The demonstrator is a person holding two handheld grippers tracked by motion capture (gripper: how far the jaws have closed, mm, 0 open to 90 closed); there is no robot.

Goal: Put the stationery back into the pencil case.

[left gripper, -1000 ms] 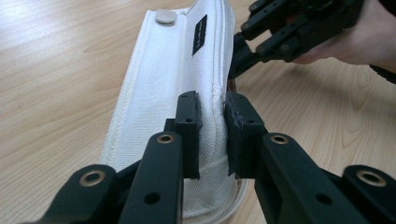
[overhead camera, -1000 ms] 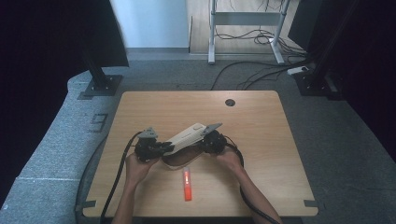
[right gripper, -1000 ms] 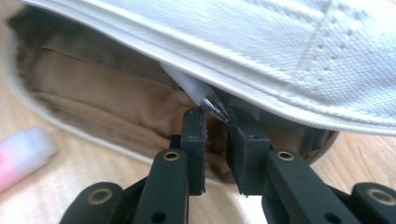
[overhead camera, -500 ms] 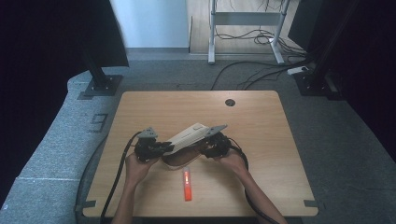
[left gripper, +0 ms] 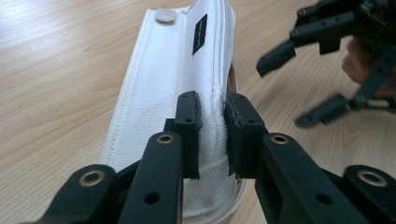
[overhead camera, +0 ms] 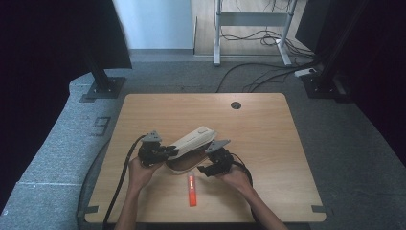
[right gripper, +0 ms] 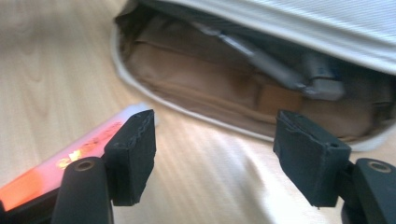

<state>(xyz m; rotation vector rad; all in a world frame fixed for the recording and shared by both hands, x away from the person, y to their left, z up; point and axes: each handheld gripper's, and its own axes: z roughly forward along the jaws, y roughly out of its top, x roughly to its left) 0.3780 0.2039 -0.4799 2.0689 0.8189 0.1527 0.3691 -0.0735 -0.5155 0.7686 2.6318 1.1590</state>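
Left gripper point(left gripper: 212, 135) jaws clamped on white pouch point(overhead camera: 191, 141) flap, mid-surface point(overhead camera: 268, 120). Right gripper point(right gripper: 215, 154) jaws wide apart nr pouch's open mouth, just beside orange marker point(overhead camera: 191, 190).

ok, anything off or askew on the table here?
Nothing damaged or spilled. The white pencil case is held propped open by the left gripper, shut on its lid edge. An orange marker lies loose on the table outside the case, beside the open right gripper.

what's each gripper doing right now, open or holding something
Left gripper: shut on the lid of the white case.
Right gripper: open, holding nothing, near the orange marker.
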